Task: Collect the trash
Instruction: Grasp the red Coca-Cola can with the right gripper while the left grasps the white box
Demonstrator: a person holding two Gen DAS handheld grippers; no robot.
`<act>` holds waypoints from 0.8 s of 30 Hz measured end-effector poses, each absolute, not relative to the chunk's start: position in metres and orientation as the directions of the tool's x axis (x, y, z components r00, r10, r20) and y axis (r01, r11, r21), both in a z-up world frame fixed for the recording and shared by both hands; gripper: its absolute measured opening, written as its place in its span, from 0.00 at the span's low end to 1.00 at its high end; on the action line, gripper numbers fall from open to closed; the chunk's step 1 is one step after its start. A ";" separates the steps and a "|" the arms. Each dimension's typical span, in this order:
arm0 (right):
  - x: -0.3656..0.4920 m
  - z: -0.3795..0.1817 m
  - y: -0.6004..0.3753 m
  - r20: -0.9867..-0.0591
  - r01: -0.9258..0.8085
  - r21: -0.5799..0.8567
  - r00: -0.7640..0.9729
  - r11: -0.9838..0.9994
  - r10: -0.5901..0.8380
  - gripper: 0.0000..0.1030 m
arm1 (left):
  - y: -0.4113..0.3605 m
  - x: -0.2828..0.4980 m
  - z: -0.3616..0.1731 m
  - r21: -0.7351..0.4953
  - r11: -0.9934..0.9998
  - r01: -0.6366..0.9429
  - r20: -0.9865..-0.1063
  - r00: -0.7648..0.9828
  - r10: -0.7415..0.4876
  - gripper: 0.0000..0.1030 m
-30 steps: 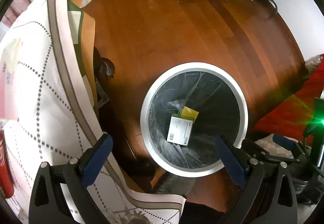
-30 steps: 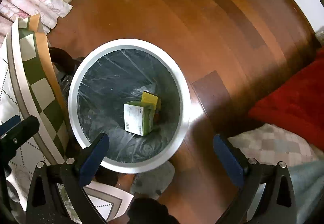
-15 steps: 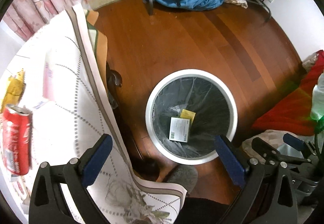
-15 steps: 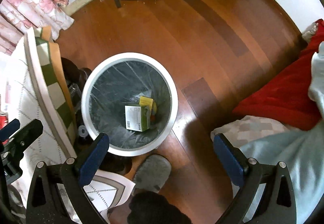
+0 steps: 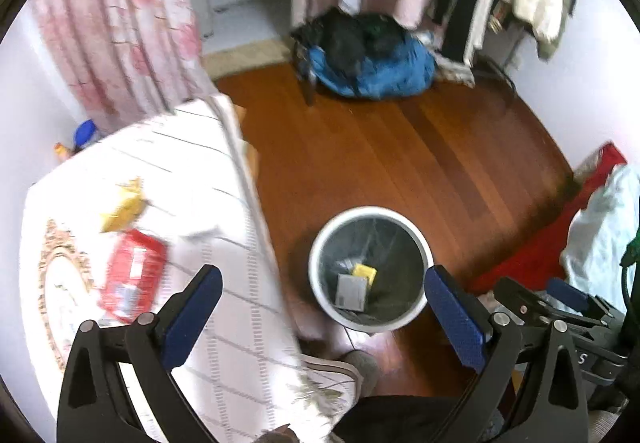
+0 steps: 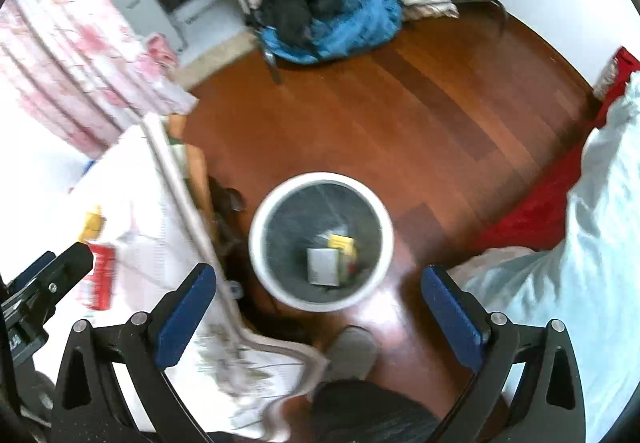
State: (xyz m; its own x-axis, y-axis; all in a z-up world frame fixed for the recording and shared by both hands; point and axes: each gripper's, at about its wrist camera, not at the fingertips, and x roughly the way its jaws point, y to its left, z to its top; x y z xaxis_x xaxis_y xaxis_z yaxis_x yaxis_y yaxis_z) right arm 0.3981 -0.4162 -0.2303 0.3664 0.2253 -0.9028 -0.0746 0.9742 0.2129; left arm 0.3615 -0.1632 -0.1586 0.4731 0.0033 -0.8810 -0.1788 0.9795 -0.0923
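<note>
Both the left tongs (image 5: 320, 313) and right tongs (image 6: 318, 309) gape wide and empty above the lined wastebasket (image 5: 424, 243); a blurred red can, perhaps, (image 5: 132, 275) lies on the tabletop (image 5: 240, 343).

You have the bin (image 5: 371, 275) on the floor (image 5: 360, 163), just right of the table (image 5: 168, 243). A box (image 5: 351, 291) lies inside the bin. On the table, well left of it, rest a can (image 5: 132, 275) and a wrapper (image 5: 122, 205). A clothes heap (image 5: 368, 55) sits far behind it.
</note>
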 end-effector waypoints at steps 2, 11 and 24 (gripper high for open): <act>0.390 -0.217 -0.389 -0.891 -0.110 0.244 0.366 0.964 0.267 1.00 | -0.142 0.350 -0.149 -0.086 0.973 -0.216 -0.872 0.488 0.031 1.00; 0.358 -0.251 -0.209 -0.874 -0.238 0.409 0.177 0.881 0.453 1.00 | 0.029 0.271 -0.184 0.055 0.871 -0.487 -0.891 0.370 0.263 1.00; 0.370 -0.356 -0.037 -0.908 -0.215 0.410 -0.003 0.886 0.420 0.73 | 0.156 0.217 -0.283 0.207 0.819 -0.535 -0.930 0.152 0.335 1.00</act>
